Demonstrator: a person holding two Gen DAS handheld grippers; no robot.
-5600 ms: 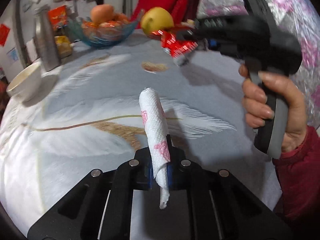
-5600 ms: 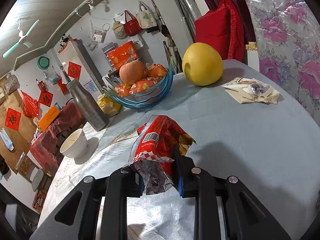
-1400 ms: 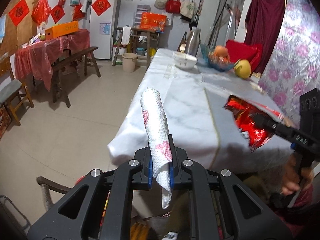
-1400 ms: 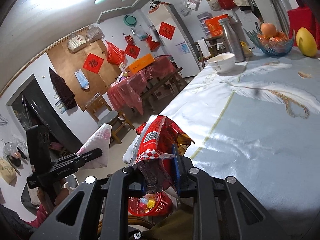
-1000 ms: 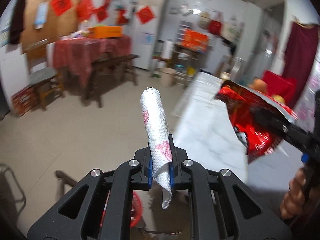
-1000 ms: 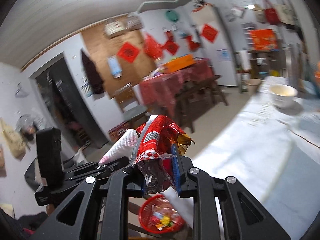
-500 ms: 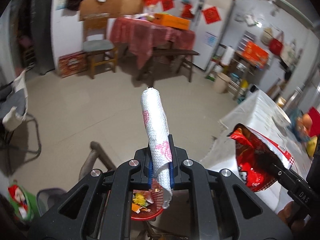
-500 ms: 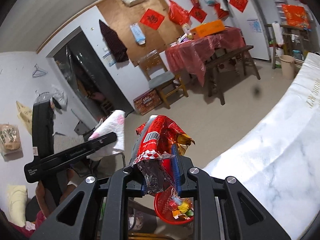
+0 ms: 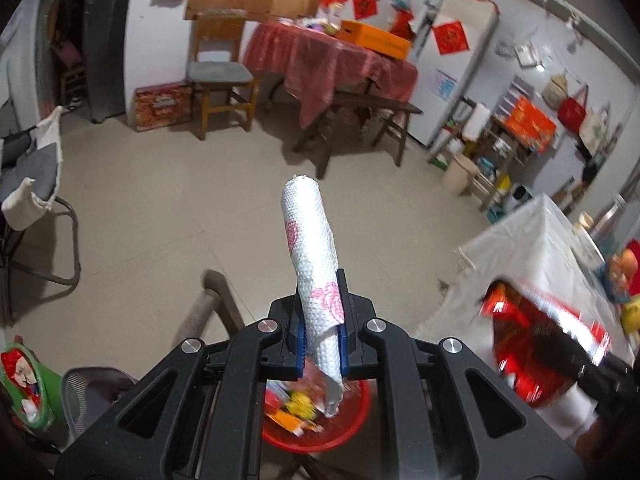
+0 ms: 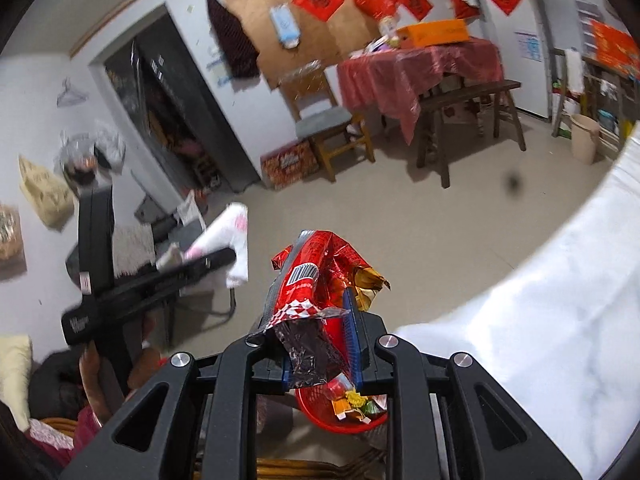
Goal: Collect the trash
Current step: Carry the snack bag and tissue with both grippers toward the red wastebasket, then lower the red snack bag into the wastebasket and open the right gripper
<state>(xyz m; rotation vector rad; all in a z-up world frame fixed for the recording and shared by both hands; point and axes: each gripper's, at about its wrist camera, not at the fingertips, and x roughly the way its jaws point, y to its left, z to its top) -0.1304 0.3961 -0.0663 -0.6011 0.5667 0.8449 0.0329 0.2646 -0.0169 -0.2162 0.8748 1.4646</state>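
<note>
My left gripper [image 9: 322, 312] is shut on a rolled white paper towel with pink print [image 9: 312, 256]; it also shows in the right wrist view [image 10: 232, 236]. My right gripper [image 10: 320, 320] is shut on a crumpled red snack wrapper [image 10: 316, 292], which is blurred at the right of the left wrist view [image 9: 536, 344]. A red basket [image 9: 352, 432] with several bits of trash sits low beneath both grippers; it shows under the right gripper too [image 10: 344, 420].
The white-clothed table [image 10: 540, 340] is at the right. A dark chair frame [image 9: 208, 300] stands near the basket. A green basket [image 9: 24, 384] sits at the lower left. A red-clothed table [image 9: 332, 60], wooden chair [image 9: 220, 76] and bench stand across the floor.
Both grippers have swung away from the table and tilted down; the red basket now lies closer beneath them. The towel and wrapper stay clamped.
</note>
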